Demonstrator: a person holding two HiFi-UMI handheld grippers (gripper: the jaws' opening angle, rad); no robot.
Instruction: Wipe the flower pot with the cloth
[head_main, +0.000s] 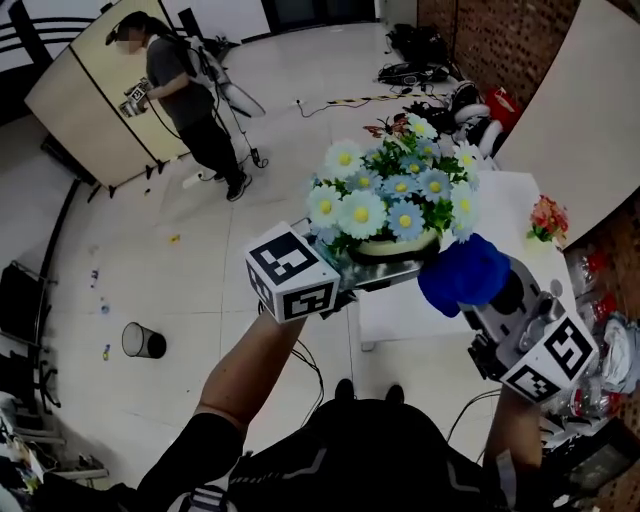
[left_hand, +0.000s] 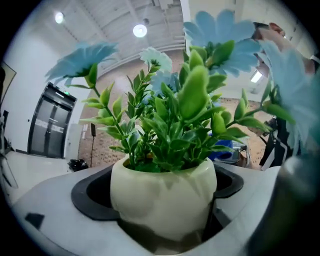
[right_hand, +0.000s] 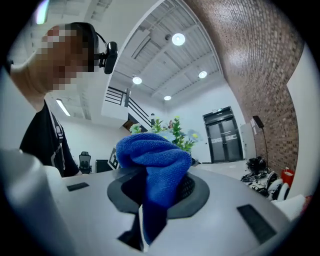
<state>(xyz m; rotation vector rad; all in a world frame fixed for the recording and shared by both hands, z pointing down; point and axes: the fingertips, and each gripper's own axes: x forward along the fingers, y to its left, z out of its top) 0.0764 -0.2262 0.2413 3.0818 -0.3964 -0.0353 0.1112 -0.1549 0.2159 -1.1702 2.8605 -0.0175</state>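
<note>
Left gripper (head_main: 372, 268) had its jaws clamped on the cream flower pot (left_hand: 162, 197), aloft by the white table's (head_main: 515, 205) near edge. Right gripper (head_main: 487, 297) pinched the blue cloth (head_main: 462, 274) just beside it. Best, I judged: steady the pot, press the cloth's fold against its wall, and spare the flowers (head_main: 385, 195).

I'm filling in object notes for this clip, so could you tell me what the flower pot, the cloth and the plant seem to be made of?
The flower pot is probably glazed ceramic, possibly plastic: cream, smooth, softly shiny. The cloth looks like blue microfibre or terry: matt, with a fine nubbly weave, and it folds limply. The plant is likely artificial plastic: uniformly waxy, glossy green.
</note>
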